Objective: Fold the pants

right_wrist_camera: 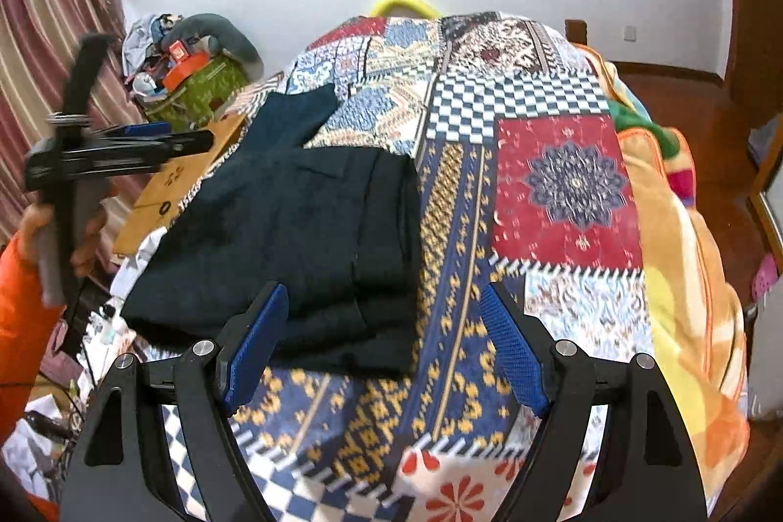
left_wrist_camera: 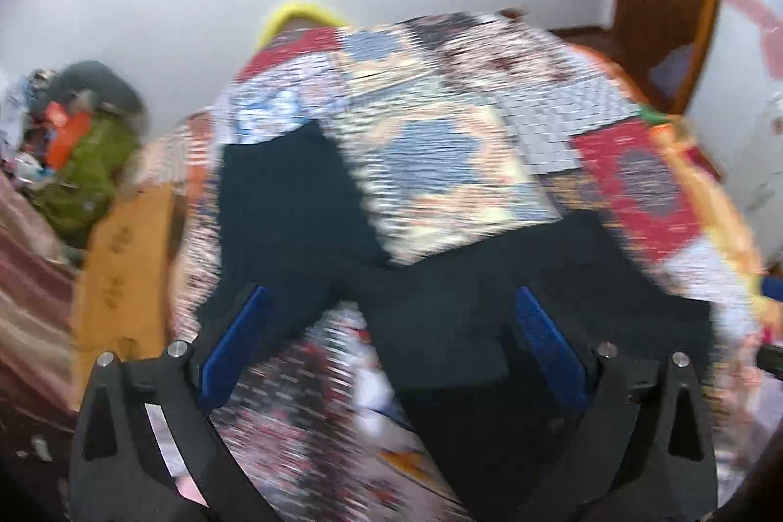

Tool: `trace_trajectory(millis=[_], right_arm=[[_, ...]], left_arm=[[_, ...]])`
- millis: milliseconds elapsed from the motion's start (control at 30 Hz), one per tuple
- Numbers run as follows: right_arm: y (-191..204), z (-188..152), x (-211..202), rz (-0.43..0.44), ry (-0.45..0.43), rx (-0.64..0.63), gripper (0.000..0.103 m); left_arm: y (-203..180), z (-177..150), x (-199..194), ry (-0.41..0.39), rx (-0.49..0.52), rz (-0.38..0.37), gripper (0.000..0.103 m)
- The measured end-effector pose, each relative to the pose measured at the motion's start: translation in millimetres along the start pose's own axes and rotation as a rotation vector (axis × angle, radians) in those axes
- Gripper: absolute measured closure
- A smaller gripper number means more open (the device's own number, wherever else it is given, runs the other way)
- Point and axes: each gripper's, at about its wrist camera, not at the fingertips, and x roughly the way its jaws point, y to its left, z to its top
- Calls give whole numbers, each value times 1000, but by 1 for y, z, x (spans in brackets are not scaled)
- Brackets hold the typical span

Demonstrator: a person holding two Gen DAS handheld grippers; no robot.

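Dark navy pants (right_wrist_camera: 293, 228) lie partly folded on the patchwork bedspread (right_wrist_camera: 563, 189), one leg end reaching toward the far left. In the blurred left wrist view the pants (left_wrist_camera: 440, 287) spread under my fingers. My left gripper (left_wrist_camera: 391, 302) is open and empty just above the cloth; it also shows in the right wrist view (right_wrist_camera: 147, 138), held in a hand at the left, above the bed's left edge. My right gripper (right_wrist_camera: 381, 306) is open and empty over the near right corner of the pants.
A cardboard box (right_wrist_camera: 171, 184) stands beside the bed at the left, with a green bag (right_wrist_camera: 200, 91) of clutter behind it. An orange blanket (right_wrist_camera: 685, 277) hangs along the bed's right side. A striped curtain (right_wrist_camera: 39, 47) is at far left.
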Motion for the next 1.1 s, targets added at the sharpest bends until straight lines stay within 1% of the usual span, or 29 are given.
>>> trace_trajectory(millis=[33,67,133,200,233,300,333,367,433,467,600,667,733,800,900,967,1033,1100], right_arm=[[1,1,4,-3,1,-3,25],[4,3,11,-9,8,-8,25],[7,1,22,-18,28,-19,25],[8,-3,36,-20,60,-22,25],[8,-4,40,-17,71,-19,25],[7,-5,47,-6,87,-5,25],[4,-4,49,1,88,2,25],[3,-4,48,4,87,5,25],[2,-1,46,1,84,-1,25],[1,1,43,-8,80,-9,25],[1,7,30,-61,43,-29,25],[0,9,22,-57,27,-23,25],[1,9,18,-53,19,-16,25],[4,7,14,-50,21,-23,25],[11,2,10,-50,25,-38,25],[16,-2,7,-43,23,-44,25],[19,-3,2,-29,15,-47,25],[23,-4,-3,-7,5,-42,25]], left_arm=[[7,3,9,5,-5,21,2],[13,7,21,16,-16,25,2],[19,10,42,47,-29,2,2],[18,10,70,101,-32,-27,2],[14,8,79,122,-25,-30,2],[6,-1,104,181,12,-3,2],[2,-8,112,199,33,17,1],[1,-15,118,203,39,17,1],[5,-23,114,181,3,4,1],[7,-28,111,183,-13,4,1],[14,-49,91,186,-34,32,1],[16,-66,74,186,-37,50,1],[20,-80,58,188,-52,49,1],[23,-100,39,197,-99,25,1],[22,-121,20,210,-148,-11,1],[19,-136,6,221,-189,-52,1],[13,-144,-2,226,-206,-79,1],[5,-149,-12,223,-206,-90,1]])
